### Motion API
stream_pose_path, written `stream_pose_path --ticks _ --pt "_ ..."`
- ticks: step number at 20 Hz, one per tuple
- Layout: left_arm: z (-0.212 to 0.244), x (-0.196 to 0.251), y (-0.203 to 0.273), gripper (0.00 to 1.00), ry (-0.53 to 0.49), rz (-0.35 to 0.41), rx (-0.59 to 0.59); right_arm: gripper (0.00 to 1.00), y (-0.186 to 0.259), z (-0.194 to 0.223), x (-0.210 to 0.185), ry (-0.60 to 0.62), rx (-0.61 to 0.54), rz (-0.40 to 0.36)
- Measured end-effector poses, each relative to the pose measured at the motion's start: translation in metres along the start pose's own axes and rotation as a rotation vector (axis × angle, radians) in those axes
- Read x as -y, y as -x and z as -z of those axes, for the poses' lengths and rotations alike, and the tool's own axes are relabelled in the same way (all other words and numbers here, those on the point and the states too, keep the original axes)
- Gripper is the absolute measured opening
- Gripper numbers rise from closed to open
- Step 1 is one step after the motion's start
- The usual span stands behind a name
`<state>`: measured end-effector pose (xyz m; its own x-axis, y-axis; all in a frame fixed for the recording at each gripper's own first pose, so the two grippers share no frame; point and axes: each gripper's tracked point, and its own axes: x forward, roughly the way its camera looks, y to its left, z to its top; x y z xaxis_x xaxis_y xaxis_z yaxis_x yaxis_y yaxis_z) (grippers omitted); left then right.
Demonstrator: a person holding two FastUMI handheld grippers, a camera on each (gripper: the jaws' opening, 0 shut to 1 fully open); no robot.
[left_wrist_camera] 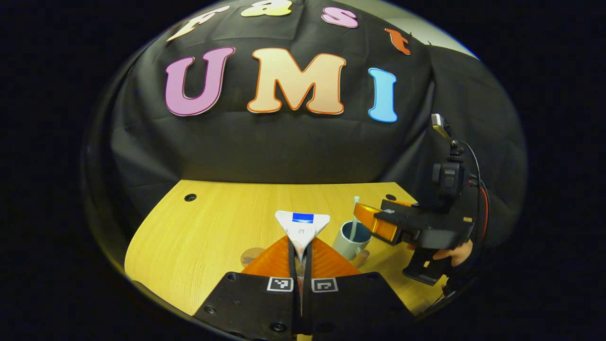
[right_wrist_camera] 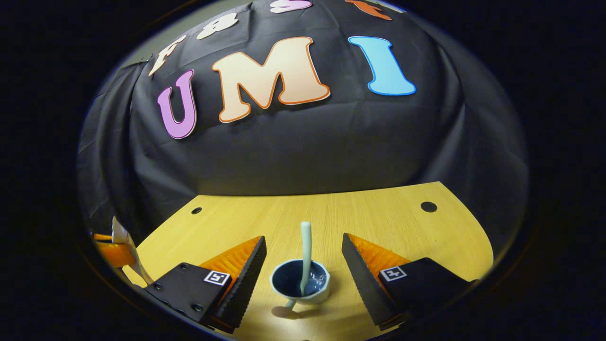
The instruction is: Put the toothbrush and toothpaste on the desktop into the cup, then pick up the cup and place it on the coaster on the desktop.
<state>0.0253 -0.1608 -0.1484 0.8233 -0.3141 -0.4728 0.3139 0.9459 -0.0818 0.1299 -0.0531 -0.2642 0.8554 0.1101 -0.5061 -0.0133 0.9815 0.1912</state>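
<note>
Wooden and pale yellow, the table [right_wrist_camera: 378, 213] carries a cup [right_wrist_camera: 300, 283] that stands upright between the wide-spread fingers of the right tool [right_wrist_camera: 303, 265]; neither finger touches it, and the tool grips nothing. A toothbrush [right_wrist_camera: 306, 255] stands in the cup, its handle rising toward twelve o'clock past the rim (the head end is down inside, out of sight). The cup's handle points toward seven o'clock in the right gripper view.

In the left gripper view the left tool [left_wrist_camera: 301, 251] is closed on the toothpaste [left_wrist_camera: 303, 227], both fingers pressing the tube's narrow part while the flat crimped end fans out above them at twelve o'clock. The tube is lifted clear of the table. At about two o'clock from it sits the cup [left_wrist_camera: 351, 240] with the toothbrush [left_wrist_camera: 354, 215] in it, and just beyond, at three o'clock, the right tool [left_wrist_camera: 378, 222] hovers over the cup, held by a hand [left_wrist_camera: 457, 252]. A round coaster [left_wrist_camera: 252, 256] lies on the table at nine o'clock from the left tool's fingers, partly hidden by them.
</note>
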Motion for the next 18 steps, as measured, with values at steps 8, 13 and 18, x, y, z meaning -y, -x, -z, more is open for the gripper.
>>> stream_pose_path --ticks 8,13,18 --pt "-0.043 0.045 -0.044 0.00 0.059 0.131 0.103 0.96 0.039 0.026 0.031 0.008 -0.038 0.023" --pt "-0.064 0.072 -0.081 0.00 0.026 0.173 0.163 0.99 0.057 0.035 0.045 0.029 -0.057 0.028" --pt "-0.053 0.105 -0.114 0.02 0.103 0.227 0.137 0.99 0.070 0.035 0.063 0.024 -0.063 0.038"
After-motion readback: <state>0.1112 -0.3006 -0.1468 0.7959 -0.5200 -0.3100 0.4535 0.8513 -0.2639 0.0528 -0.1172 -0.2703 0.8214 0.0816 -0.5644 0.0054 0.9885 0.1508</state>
